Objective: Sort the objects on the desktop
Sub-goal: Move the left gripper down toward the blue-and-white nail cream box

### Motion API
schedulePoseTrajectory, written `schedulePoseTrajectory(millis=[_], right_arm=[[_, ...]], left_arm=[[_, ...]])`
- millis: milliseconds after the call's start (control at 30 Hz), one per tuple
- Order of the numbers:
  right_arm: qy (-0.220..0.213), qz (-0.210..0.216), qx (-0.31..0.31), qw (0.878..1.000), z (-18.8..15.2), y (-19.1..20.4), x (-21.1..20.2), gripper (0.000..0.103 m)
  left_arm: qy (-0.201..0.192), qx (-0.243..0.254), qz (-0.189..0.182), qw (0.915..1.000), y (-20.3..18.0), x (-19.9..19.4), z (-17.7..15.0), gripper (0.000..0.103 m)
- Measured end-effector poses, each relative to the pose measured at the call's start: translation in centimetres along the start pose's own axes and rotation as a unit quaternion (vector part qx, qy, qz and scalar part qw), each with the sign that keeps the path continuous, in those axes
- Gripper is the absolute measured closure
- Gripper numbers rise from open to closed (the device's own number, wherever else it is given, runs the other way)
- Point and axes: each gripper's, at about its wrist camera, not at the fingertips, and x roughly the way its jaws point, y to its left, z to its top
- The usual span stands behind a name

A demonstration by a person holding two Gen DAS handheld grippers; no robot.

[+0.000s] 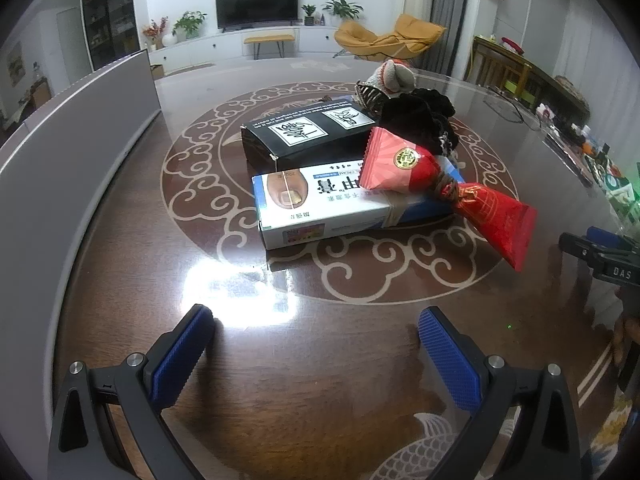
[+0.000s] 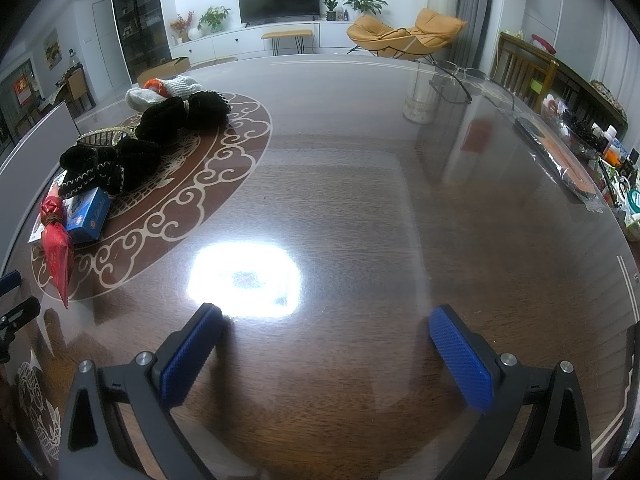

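A pile of objects lies on the round pattern of the dark table. In the left wrist view a blue-and-white box (image 1: 320,206) lies nearest, with a black box (image 1: 308,134) behind it. A red candy-shaped packet (image 1: 444,188) rests across the blue box. Black fabric (image 1: 420,114), a hair claw (image 1: 370,94) and a grey knitted item (image 1: 396,76) lie behind. My left gripper (image 1: 316,328) is open and empty, short of the blue box. My right gripper (image 2: 326,322) is open and empty over bare table, with the pile (image 2: 120,160) to its far left.
A grey panel (image 1: 72,148) stands along the table's left side. Eyeglasses (image 2: 456,80) lie at the far right of the table. A wrapped flat item (image 2: 556,156) and small clutter (image 2: 616,168) sit at the right edge. The right gripper's body (image 1: 608,260) shows at the left view's right edge.
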Motion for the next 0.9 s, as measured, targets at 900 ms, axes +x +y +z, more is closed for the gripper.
schedulePoseTrajectory(millis=[900], right_arm=[[0.0,0.001,-0.001,1.0,0.0,0.0,0.0,0.0]], left_arm=[[0.015,0.093,0.058,0.9939,-1.8,0.7,5.9,0.0]])
